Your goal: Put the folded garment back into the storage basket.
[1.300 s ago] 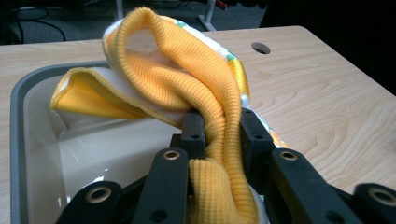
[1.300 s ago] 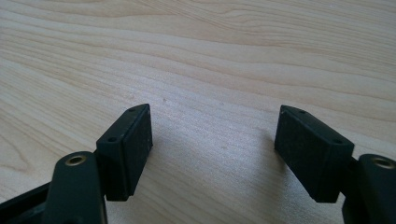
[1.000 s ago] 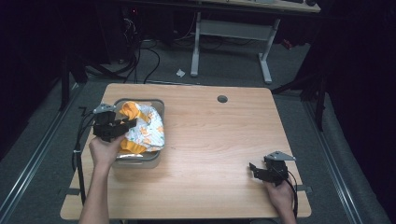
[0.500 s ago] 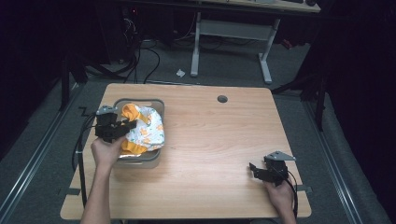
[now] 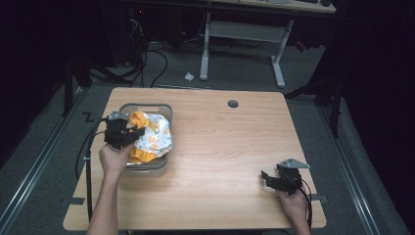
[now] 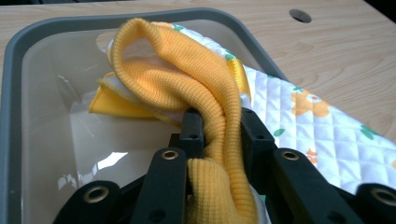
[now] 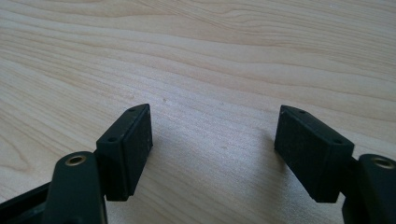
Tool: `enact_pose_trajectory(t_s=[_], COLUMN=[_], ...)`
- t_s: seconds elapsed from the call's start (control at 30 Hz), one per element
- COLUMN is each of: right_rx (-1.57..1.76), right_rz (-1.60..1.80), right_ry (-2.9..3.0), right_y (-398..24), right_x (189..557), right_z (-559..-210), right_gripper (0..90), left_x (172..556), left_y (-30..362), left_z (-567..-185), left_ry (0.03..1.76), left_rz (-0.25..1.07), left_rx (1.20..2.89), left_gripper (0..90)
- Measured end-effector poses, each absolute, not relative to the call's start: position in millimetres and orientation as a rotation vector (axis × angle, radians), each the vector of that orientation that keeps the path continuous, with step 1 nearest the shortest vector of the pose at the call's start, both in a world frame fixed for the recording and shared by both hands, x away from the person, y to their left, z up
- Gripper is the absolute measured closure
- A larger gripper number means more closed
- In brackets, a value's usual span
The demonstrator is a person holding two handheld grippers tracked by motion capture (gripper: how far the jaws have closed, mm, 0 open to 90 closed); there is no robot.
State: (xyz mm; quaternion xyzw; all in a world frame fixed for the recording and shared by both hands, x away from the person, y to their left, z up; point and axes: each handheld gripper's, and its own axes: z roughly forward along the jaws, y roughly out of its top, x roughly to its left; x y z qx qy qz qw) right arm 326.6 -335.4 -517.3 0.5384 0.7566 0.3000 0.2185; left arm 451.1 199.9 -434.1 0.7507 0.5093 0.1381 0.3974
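Note:
A grey plastic bin [image 5: 161,108] [image 6: 14,56] stands on the left part of the wooden table [image 5: 230,147]. A white quilted garment with orange flowers and yellow ribbed trim [image 5: 154,137] [image 6: 299,107] lies partly in it and spills over its right rim. My left gripper [image 5: 136,133] [image 6: 219,126] is shut on the yellow ribbed cuff [image 6: 187,70], which bunches up between the two black pads over the bin. My right gripper [image 5: 266,177] [image 7: 212,149] rests low over bare table near the front right, open, with nothing between its pads.
A round cable hole [image 5: 233,104] sits near the table's far edge. Beyond the table stand a white desk frame [image 5: 244,34] and black cables on the grey floor [image 5: 156,58]. A cable [image 5: 88,147] trails from the left gripper over the table's left edge.
The left gripper and the cuff in it have shifted only slightly above the bin. The right gripper has kept still.

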Motion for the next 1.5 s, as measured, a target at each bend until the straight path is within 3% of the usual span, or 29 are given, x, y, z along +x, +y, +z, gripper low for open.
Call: enact_pose_trajectory(t_s=[0.2, 0.43, 0.73, 0.97, 1.5], right_rx=[1.489, 1.49, 1.489, 1.489, 1.49], right_rz=[0.83, 0.831, 0.83, 0.83, 0.83], right_ry=[2.094, 2.094, 2.094, 2.094, 2.094], right_y=[-335.5, -335.4, -335.5, -335.5, -335.6], right_x=[326.6, 326.6, 326.6, 326.6, 326.7], right_z=[-517.3, -517.3, -517.3, -517.3, -517.3], right_gripper=[27.9, 27.9, 27.9, 27.9, 27.9], left_x=[454.9, 458.3, 461.2, 458.9, 435.9], left_y=[192.3, 191.1, 184.7, 187.4, 175.3], left_z=[-441.4, -442.5, -444.5, -442.3, -422.5], left_ry=[1.309, 1.358, 1.453, 1.49, 1.373], left_rz=[0.413, 0.432, 0.508, 0.567, 0.577], left_rx=[1.994, 1.987, 2.048, 2.004, 1.94], left_gripper=[74.3, 72.6, 62.5, 42.9, 36.0])
